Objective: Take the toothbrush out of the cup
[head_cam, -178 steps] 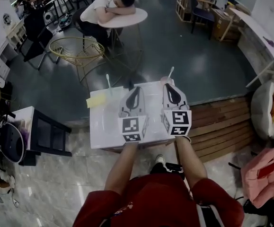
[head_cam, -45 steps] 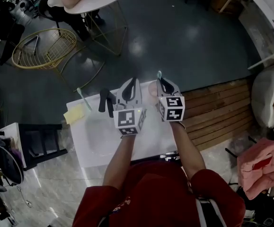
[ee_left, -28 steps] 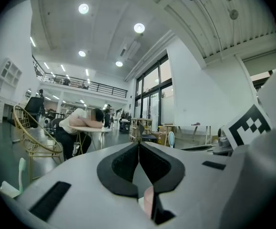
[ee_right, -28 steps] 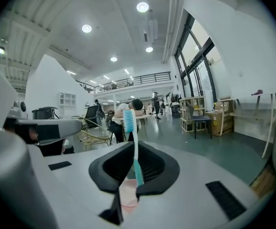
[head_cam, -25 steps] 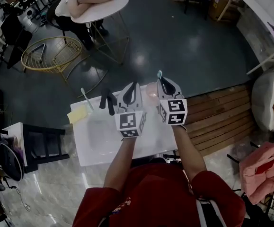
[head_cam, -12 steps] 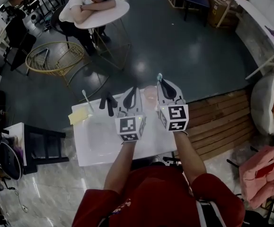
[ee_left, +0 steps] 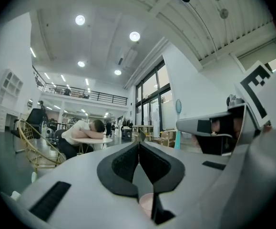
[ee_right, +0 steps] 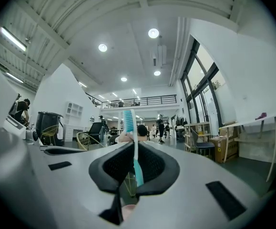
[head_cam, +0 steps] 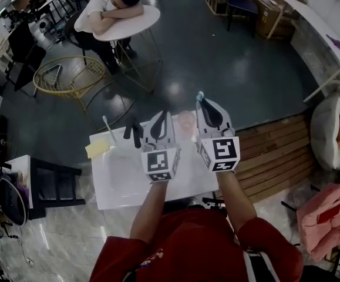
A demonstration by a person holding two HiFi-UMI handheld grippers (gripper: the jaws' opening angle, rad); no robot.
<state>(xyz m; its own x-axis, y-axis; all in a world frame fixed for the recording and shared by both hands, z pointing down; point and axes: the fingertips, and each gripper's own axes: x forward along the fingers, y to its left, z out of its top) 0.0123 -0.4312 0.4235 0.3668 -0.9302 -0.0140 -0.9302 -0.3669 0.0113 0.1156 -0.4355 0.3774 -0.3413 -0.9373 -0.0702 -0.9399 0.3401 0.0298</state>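
My right gripper (head_cam: 201,101) is shut on a teal-and-white toothbrush (ee_right: 130,142), which stands upright between its pads with the bristle head (head_cam: 199,96) on top. The pink cup (head_cam: 186,121) sits on the white table (head_cam: 123,181), just left of that gripper and below its jaws (ee_right: 128,209). The brush's lower end is hidden. My left gripper (head_cam: 167,114) hovers beside the cup's left side, its jaws (ee_left: 138,144) shut with nothing between them; the cup's rim (ee_left: 146,204) shows beneath. The left gripper view also shows the right gripper (ee_left: 219,132) with the brush head (ee_left: 178,106).
At the table's left stand a second toothbrush (head_cam: 106,124), a yellow pad (head_cam: 97,147) and a black object (head_cam: 135,131). A wooden platform (head_cam: 275,151) lies to the right. Beyond are a gold wire chair (head_cam: 78,78) and a round table (head_cam: 128,22) with a person leaning on it.
My right gripper with the toothbrush has come up a little toward the camera. The left gripper and the pink cup have stayed about where they were.
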